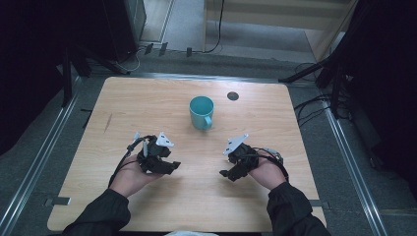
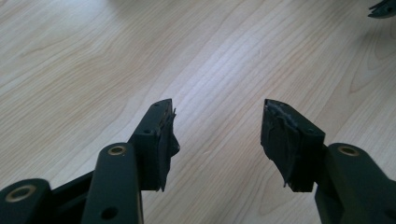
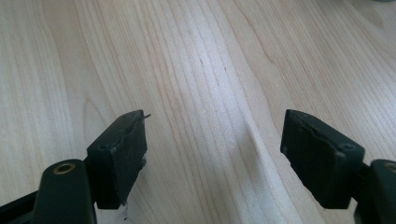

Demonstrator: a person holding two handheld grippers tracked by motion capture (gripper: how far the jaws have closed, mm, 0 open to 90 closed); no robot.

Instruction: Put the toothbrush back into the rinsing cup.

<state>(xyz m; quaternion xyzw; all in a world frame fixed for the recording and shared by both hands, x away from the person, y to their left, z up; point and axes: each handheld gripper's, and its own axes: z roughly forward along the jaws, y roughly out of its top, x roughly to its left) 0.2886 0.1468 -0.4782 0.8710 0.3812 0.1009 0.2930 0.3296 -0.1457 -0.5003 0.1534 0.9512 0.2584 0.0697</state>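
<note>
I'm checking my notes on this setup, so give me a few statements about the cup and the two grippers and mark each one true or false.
1. The teal mug stands upright on the wooden table. True.
2. The left gripper grips the mug. False: its jaws are open, with nothing between them.
3. The right gripper is open over bare wood. True.
4. The mug lies between the two hands. False: it stands farther away, beyond both grippers.

I'm looking down on a light wooden table with rounded corners. A teal mug stands upright on its far middle, handle turned toward me. A small dark round disc lies just beyond it, apart from it.
</note>
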